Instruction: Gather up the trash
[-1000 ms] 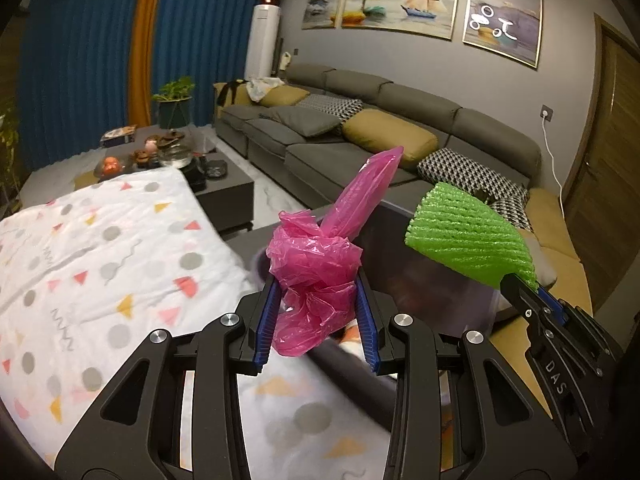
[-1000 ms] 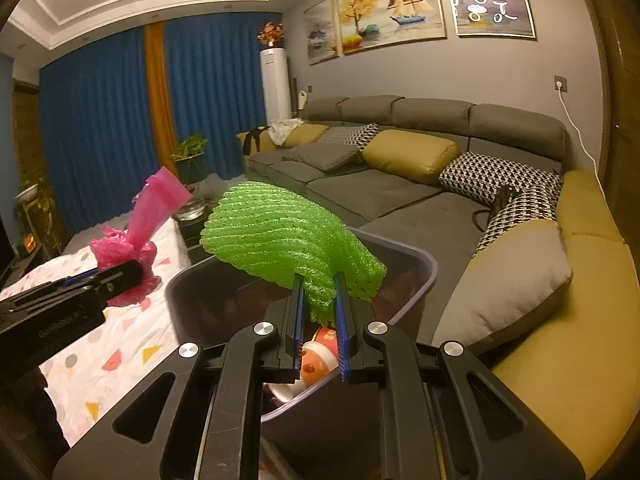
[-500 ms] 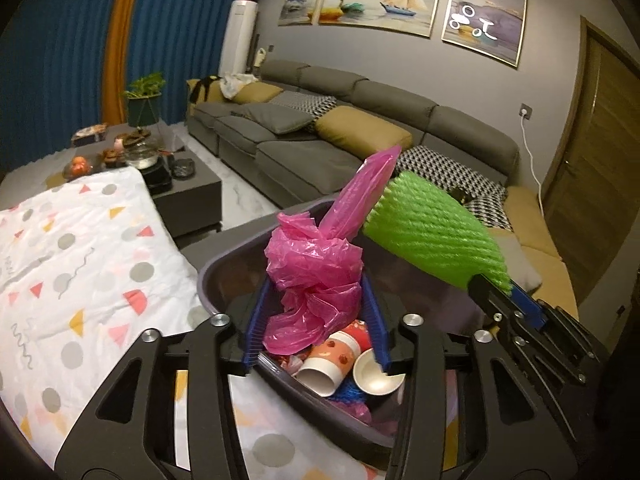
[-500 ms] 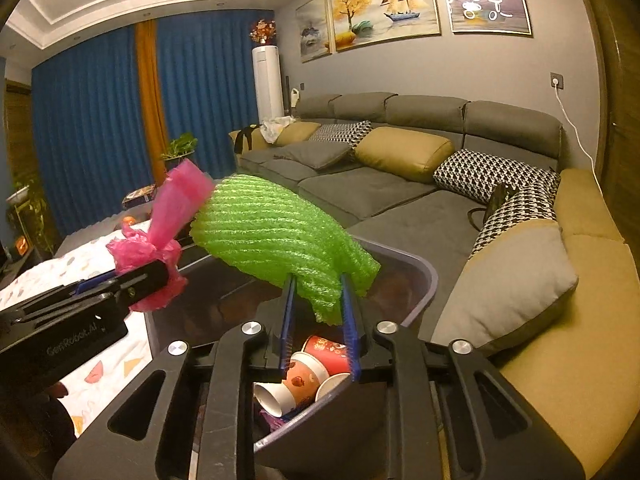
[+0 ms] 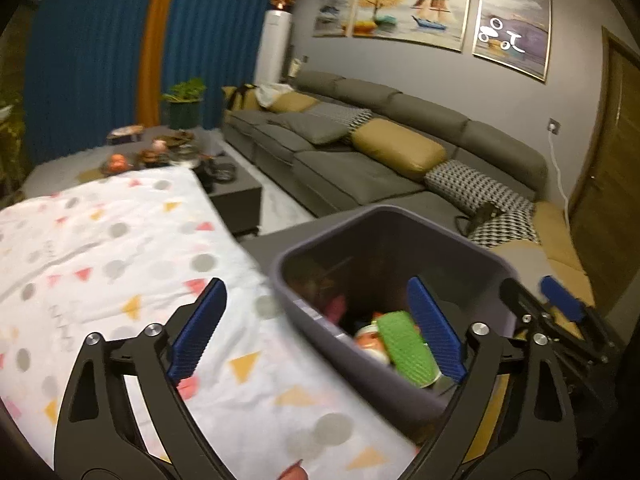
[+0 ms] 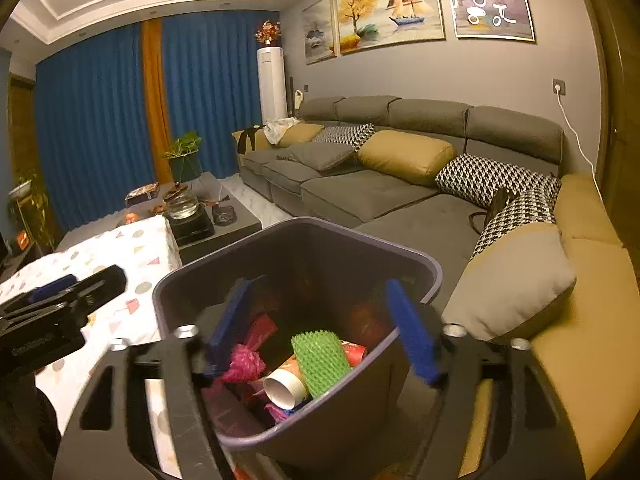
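Now both grippers, left and right, are spreading wide, gripping nothing. Below them, green foam netting and a pink bag are lying in the bin.

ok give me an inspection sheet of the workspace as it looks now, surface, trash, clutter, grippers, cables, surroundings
Surface: patterned tablecloth beside the bin; no trash seen on it.
Job's things: grey bin holds green foam net, pink bag and paper cups.
Clutter: tea things on the dark coffee table.
Grippers: left gripper and right gripper both opening, nothing between the jaws.
Cables: white cable hanging from a wall socket.
Surroundings: grey sofa with cushions, blue curtains, paintings.
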### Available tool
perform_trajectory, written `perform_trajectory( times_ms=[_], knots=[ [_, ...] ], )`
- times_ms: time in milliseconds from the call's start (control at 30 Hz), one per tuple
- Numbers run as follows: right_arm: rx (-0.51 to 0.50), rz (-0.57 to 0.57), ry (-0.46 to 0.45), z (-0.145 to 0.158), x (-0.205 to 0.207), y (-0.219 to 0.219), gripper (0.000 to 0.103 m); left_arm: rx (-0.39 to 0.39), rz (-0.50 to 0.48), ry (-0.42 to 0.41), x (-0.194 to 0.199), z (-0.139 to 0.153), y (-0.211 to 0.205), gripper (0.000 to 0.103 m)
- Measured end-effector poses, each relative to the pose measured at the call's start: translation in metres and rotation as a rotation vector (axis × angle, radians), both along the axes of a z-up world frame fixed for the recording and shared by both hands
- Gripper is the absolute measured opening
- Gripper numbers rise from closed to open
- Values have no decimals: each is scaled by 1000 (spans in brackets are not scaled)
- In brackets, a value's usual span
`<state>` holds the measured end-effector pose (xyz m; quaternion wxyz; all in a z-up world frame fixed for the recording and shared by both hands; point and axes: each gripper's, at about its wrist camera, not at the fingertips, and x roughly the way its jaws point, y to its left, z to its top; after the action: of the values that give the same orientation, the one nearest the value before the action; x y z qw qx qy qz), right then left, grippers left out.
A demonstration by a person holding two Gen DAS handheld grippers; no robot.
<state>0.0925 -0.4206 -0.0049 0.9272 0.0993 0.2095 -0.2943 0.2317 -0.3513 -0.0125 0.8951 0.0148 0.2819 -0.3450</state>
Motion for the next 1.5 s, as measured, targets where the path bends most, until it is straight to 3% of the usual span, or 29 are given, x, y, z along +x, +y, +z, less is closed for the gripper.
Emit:
perform_trajectory(
  times_ms=[333,500,733,1167,1500],
  knots=[
    [-40,32,-1,9,-23,39,97,23,166,-64,-40,9,78,97],
    [-68,50,-15,15,-39,72,97,55,242,-116,-70,15,116,97],
    [-93,99,-21,18,-60,118,97,77,303,-114,-99,19,162,97],
    [-87,116,-62,26,-106,184,97,68,338,-129,-144,28,223,97],
    [-113,122,-82,29,-128,208,97,56,323,-130,-163,30,240,97]
  ],
)
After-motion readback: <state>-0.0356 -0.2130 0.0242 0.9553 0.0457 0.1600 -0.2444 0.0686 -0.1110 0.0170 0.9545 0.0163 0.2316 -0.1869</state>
